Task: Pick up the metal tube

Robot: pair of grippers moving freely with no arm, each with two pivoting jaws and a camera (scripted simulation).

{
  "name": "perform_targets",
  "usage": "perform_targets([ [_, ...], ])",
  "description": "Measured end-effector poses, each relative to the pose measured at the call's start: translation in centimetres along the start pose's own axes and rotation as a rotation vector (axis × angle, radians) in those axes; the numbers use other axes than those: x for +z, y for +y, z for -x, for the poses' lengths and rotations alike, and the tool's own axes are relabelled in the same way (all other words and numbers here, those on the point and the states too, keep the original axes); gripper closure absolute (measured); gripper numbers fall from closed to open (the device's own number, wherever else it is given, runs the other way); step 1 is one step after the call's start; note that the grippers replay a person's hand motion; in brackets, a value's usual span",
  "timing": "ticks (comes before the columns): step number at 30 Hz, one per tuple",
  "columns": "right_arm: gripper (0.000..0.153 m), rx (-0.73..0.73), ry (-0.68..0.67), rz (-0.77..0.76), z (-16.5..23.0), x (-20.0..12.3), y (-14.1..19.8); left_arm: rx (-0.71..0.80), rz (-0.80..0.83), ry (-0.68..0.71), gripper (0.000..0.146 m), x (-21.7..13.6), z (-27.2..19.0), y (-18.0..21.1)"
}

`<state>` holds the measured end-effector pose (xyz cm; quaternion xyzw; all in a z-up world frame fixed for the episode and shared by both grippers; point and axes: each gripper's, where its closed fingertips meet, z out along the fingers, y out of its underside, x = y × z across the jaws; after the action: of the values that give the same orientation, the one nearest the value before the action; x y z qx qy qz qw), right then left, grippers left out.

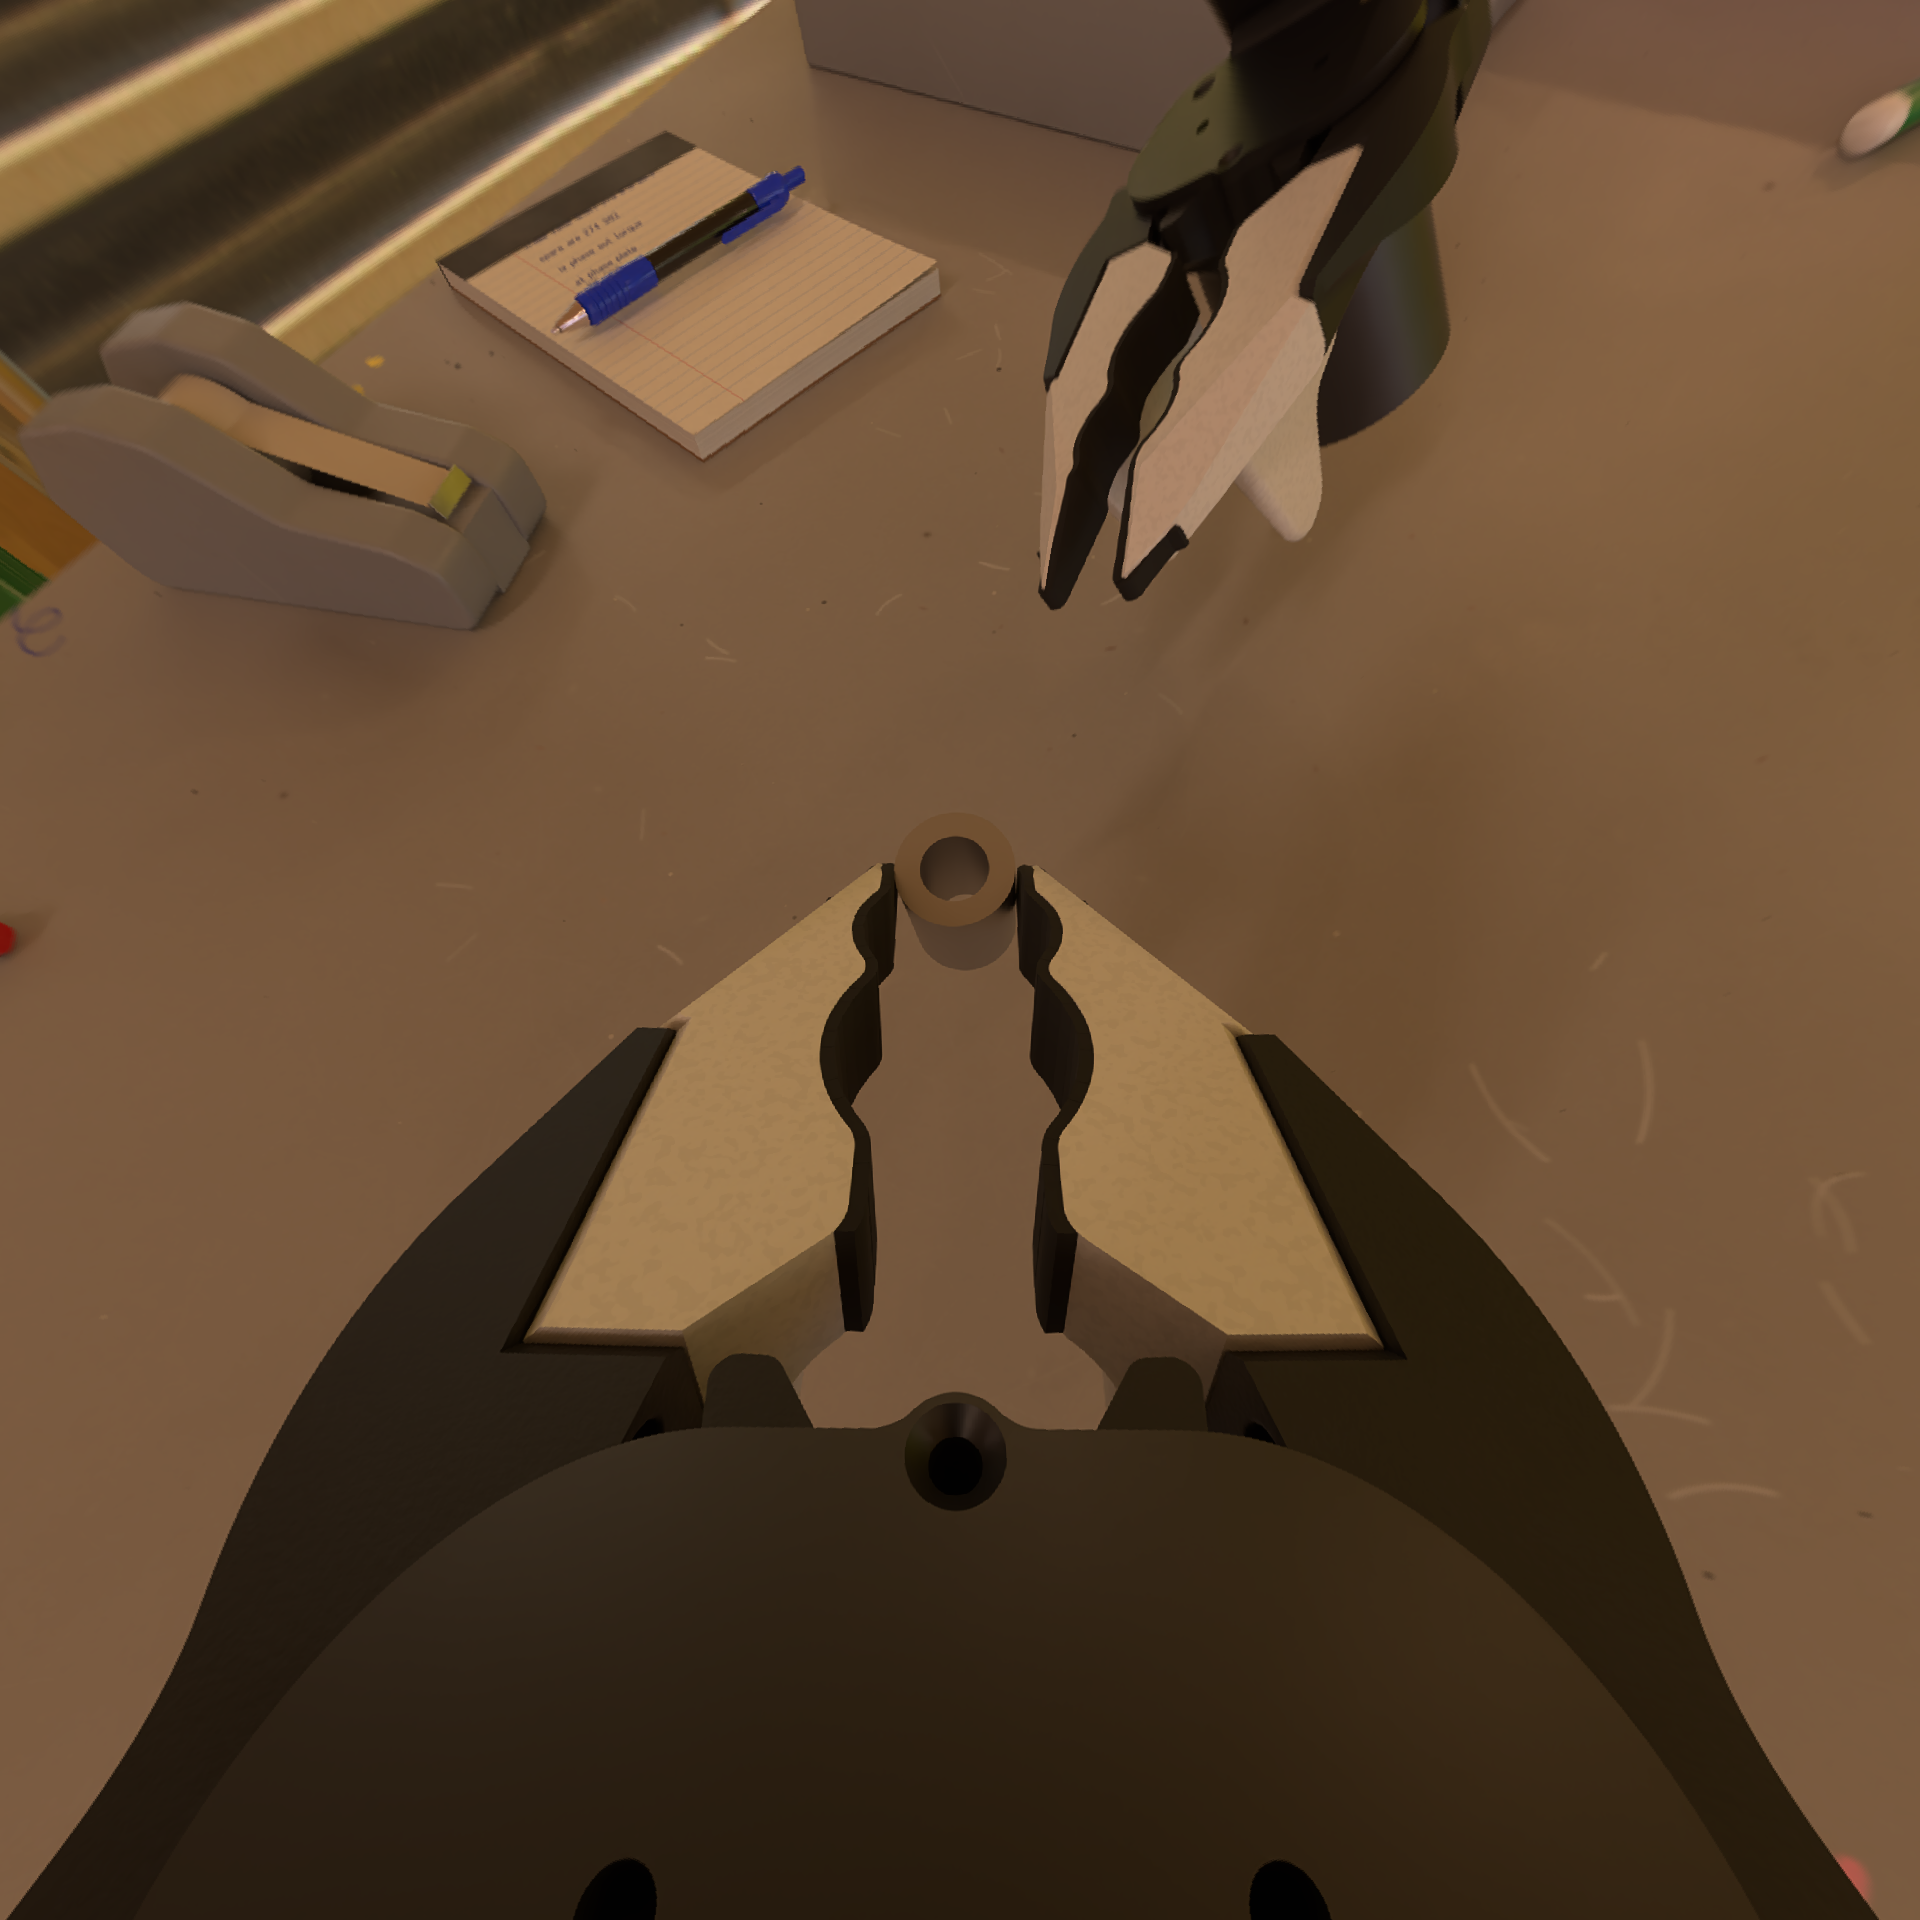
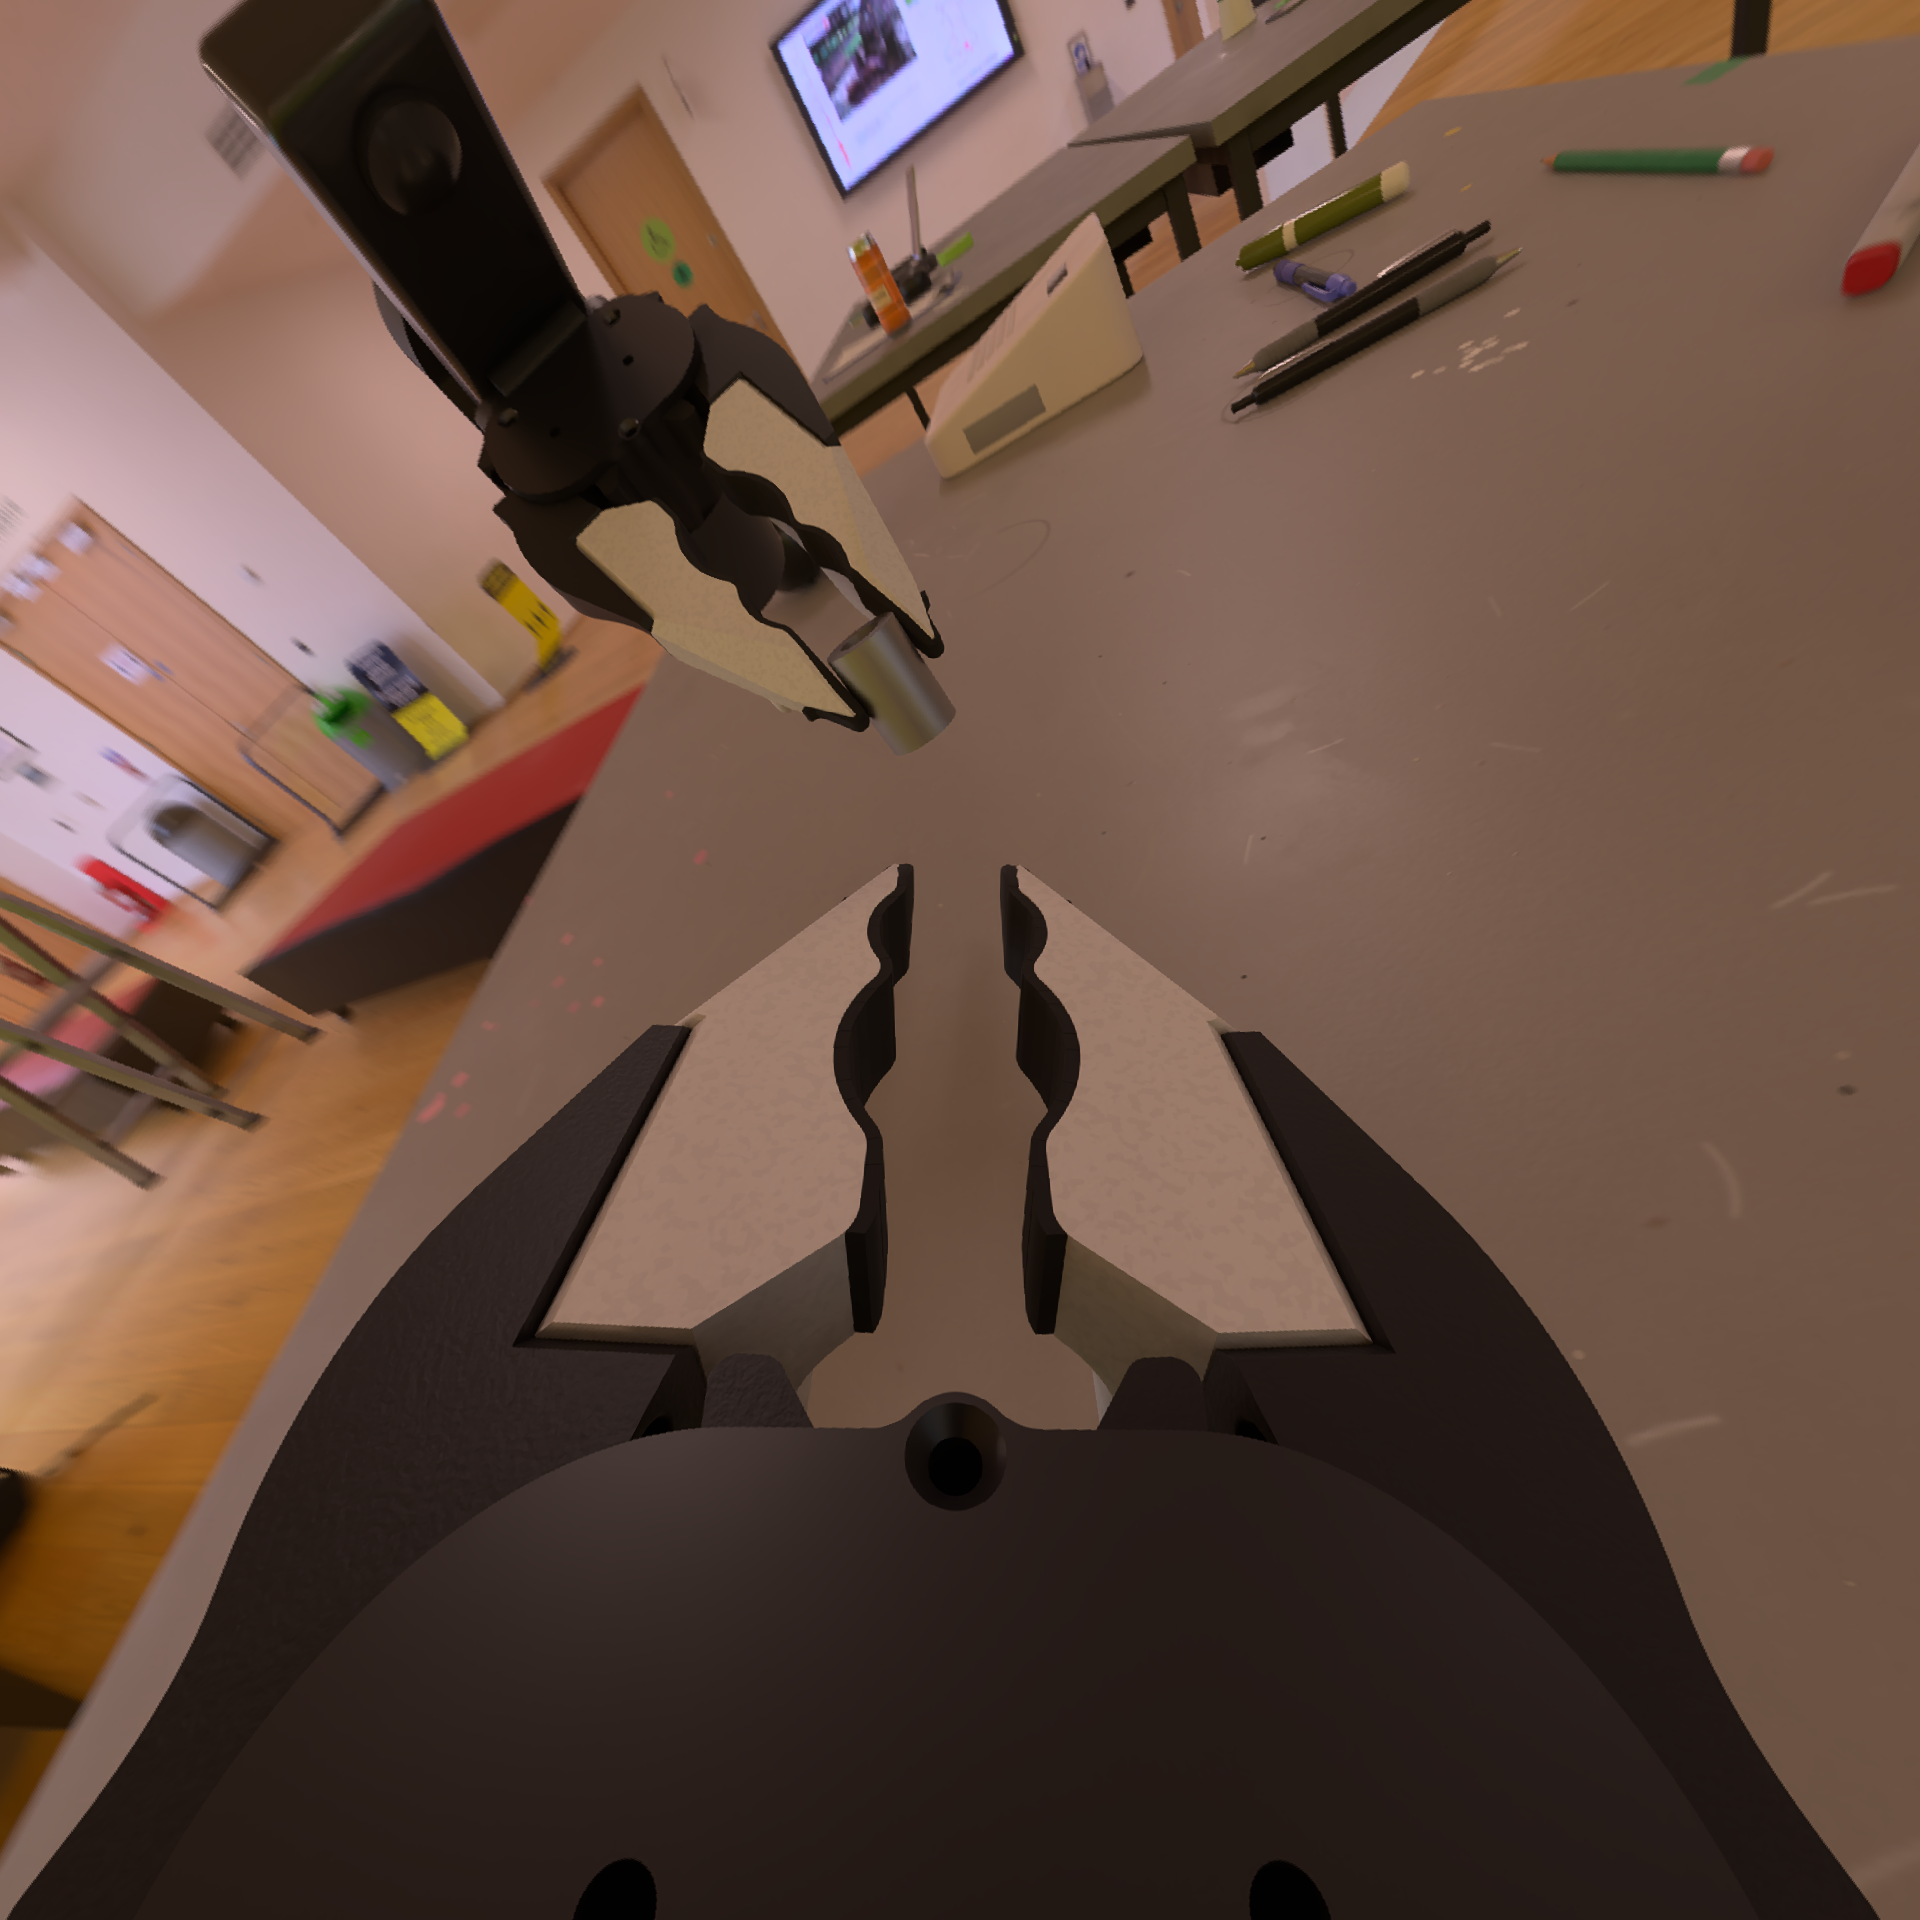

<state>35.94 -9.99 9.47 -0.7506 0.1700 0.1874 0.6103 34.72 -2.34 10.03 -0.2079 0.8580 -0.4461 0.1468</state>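
Note:
The metal tube (image 1: 954, 894) is a short grey cylinder with a hole through it, seen end-on in the left wrist view. My left gripper (image 1: 956, 878) is shut on it, one fingertip on each side. In the right wrist view the left gripper (image 2: 891, 684) holds the tube (image 2: 899, 686) tilted, just over the grey table (image 2: 1351, 831). My right gripper (image 2: 956, 878) is empty, its jaws a narrow gap apart, pointing towards the tube from a short distance. It also shows in the left wrist view (image 1: 1091, 594), hovering beyond the tube to the right.
A grey tape dispenser (image 1: 281, 468) and a notepad (image 1: 727, 312) with a blue pen (image 1: 675, 255) lie at the far left. A dark cylinder (image 1: 1392, 312) stands behind the right gripper. Several pens (image 2: 1371, 301) and a beige box (image 2: 1039, 364) lie farther off. The table edge (image 2: 582, 810) runs close to the tube.

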Motion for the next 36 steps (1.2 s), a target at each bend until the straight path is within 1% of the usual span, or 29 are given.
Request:
perform_targets([
  [4,0.136,0.120,-0.058,-0.038,-0.1,-0.1,-0.2,-0.085,0.021,0.053,0.123,-0.2,0.2,-0.8],
  [11,0.136,0.211,-0.085,-0.071,-0.5,-0.3,-0.5,-0.199,0.042,0.115,0.123,-0.1,0.6,-1.3],
  [24,0.136,0.171,-0.049,-0.054,-0.9,-0.2,-0.3,-0.206,0.036,0.134,0.123,0.2,0.6,-0.6],
  [36,0.136,0.095,-0.006,0.042,-0.8,0.6,1.0,-0.197,0.066,0.158,0.123,0.5,-0.1,1.8],
])
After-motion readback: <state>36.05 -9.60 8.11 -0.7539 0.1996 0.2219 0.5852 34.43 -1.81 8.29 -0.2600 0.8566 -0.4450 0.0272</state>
